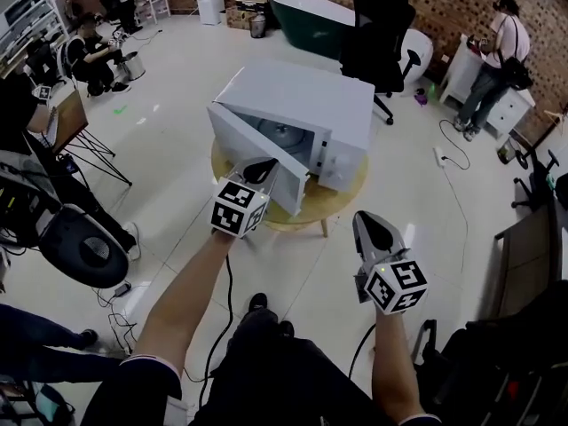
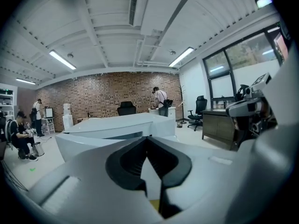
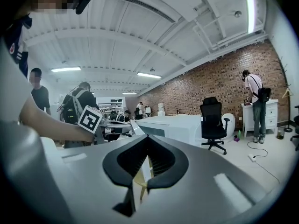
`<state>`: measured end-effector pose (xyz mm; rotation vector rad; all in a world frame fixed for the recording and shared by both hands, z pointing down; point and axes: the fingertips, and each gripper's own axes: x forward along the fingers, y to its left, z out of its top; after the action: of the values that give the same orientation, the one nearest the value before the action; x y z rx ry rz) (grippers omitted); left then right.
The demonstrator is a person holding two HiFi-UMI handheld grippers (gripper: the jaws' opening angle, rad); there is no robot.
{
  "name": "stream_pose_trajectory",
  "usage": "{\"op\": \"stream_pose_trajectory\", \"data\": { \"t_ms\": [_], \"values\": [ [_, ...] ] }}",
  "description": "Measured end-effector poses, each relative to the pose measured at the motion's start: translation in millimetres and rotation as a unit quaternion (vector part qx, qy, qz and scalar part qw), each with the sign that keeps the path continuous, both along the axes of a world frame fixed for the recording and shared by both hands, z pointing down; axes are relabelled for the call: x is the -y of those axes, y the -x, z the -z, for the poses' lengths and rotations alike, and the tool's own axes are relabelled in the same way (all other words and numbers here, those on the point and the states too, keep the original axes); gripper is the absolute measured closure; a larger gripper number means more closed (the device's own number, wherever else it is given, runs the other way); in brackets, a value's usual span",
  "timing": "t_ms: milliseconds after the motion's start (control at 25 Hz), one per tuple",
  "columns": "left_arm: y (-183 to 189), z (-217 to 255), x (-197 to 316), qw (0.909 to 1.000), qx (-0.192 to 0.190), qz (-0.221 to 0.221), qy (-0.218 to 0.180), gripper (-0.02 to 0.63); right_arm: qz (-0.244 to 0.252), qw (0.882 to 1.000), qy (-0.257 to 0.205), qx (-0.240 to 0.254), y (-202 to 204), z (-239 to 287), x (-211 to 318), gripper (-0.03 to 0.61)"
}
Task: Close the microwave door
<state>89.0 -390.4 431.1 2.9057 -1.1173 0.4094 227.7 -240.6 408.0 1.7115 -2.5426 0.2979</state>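
Sitting on a small round table (image 1: 342, 204) in the middle of the room, the white microwave (image 1: 311, 105) has its door (image 1: 235, 140) wide open. The door swings out toward the front and the left side.

Right at the outside of that door is the left gripper (image 1: 260, 167). Its two jaws are pressed tight together with nothing held between them. The tips look like they touch the door, but from up here I can't be sure.

Off to the right and lower down, away from the table, the right gripper (image 1: 368, 224) hangs over the bare floor. Its jaws are pressed together too, and they pinch nothing.

Behind the microwave stands a black office chair (image 1: 382, 34), and next to it is a dark green bathtub (image 1: 311, 16) by the brick wall. Over in the far right corner, a person (image 1: 497, 60) stands at a white cabinet (image 1: 510, 105). More people sit at the far left.
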Motion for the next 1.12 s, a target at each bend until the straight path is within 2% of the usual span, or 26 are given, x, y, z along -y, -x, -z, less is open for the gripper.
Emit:
{"op": "stream_pose_trajectory", "data": {
  "t_ms": [240, 520, 880, 1120],
  "values": [
    [-9, -27, 11, 0.9993, 0.021, -0.005, 0.030, 0.601, -0.001, 1.000, 0.004, 0.001, 0, -2, 10, 0.578],
    [-28, -35, 29, 0.9989, 0.018, -0.017, 0.040, 0.601, -0.028, 1.000, 0.007, -0.007, -15, -1, 16, 0.578],
    [-56, -41, 60, 0.9989, 0.023, -0.022, 0.034, 0.601, -0.067, 0.998, 0.015, -0.009, -35, -11, 24, 0.578],
    [-68, -43, 75, 0.9992, 0.024, -0.005, 0.031, 0.601, -0.081, 0.996, 0.021, -0.008, -43, -16, 27, 0.578]
  ]
}}
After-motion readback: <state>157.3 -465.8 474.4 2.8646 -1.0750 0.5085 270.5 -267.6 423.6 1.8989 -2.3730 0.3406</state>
